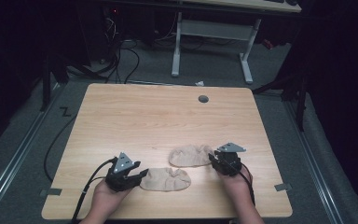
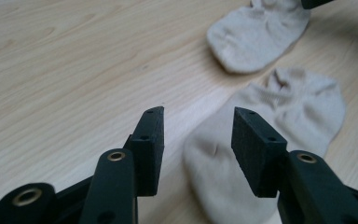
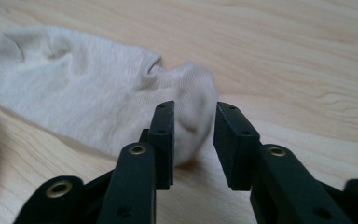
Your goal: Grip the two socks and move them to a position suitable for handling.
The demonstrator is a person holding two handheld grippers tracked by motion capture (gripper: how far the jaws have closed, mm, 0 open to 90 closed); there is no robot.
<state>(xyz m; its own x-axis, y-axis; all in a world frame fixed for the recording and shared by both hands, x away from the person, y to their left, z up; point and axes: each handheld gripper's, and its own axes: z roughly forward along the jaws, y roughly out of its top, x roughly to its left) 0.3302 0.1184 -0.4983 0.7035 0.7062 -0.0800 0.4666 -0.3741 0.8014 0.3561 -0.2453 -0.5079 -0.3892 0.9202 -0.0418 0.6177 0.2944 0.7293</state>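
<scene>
Two beige ankle socks lie on the wooden table point(image 1: 158, 116). The nearer sock point(image 1: 165, 179) point(image 2: 298, 102) lies flat just right of my left gripper point(image 1: 144, 173) point(image 2: 198, 135), whose jaws stand open over its end without touching it. The farther sock point(image 1: 191, 155) point(image 2: 261, 32) point(image 3: 84, 88) lies a little beyond and to the right. My right gripper point(image 1: 212, 158) point(image 3: 194, 135) is at that sock's right end. The jaws are parted, with the bunched edge of the sock in the gap and the pads not pressing on it.
A grey cable grommet point(image 1: 203, 99) sits in the table near its far edge. Bare wood stretches across the far and left parts. Beyond the table stands a white desk frame point(image 1: 212, 32), with cables point(image 1: 121, 56) on the grey floor.
</scene>
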